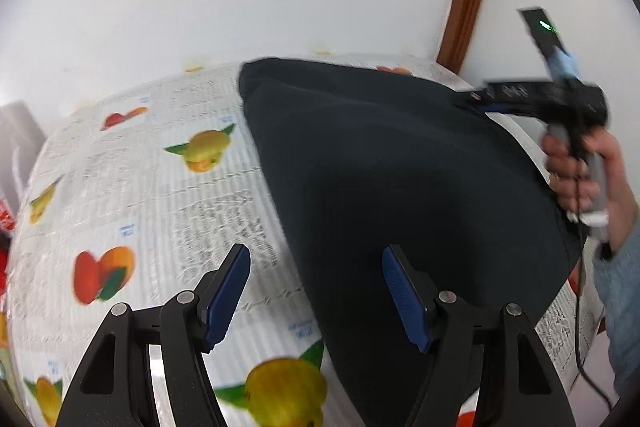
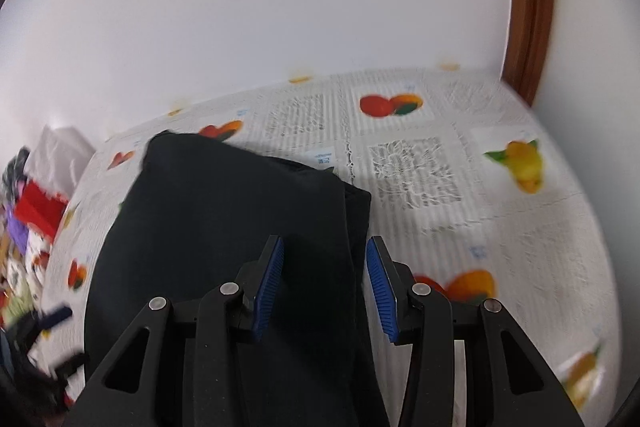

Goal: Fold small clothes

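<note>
I read the dark garment (image 1: 400,195) as already folded at least once: it lies as a compact, layered slab on the fruit-print cloth (image 1: 168,195) covering the tabletop, filling the centre and right of the left wrist view and the lower left of the right wrist view. A doubled edge shows along its right side in the right wrist view, so I judge one or more folds done, with perhaps a final fold or a tidy-up left.

My left claw (image 1: 316,291) stands apart over the garment's left edge, gripping nothing. My right claw (image 2: 325,287) is also apart, its pads hovering over that doubled edge without pinching it.

Motion blur smears both views. I cannot tell what kind of garment it is, nor count its layers. Its near edge is cut off by the claws, and the colourful pile (image 2: 28,211) at the left edge is too blurred to identify.
</note>
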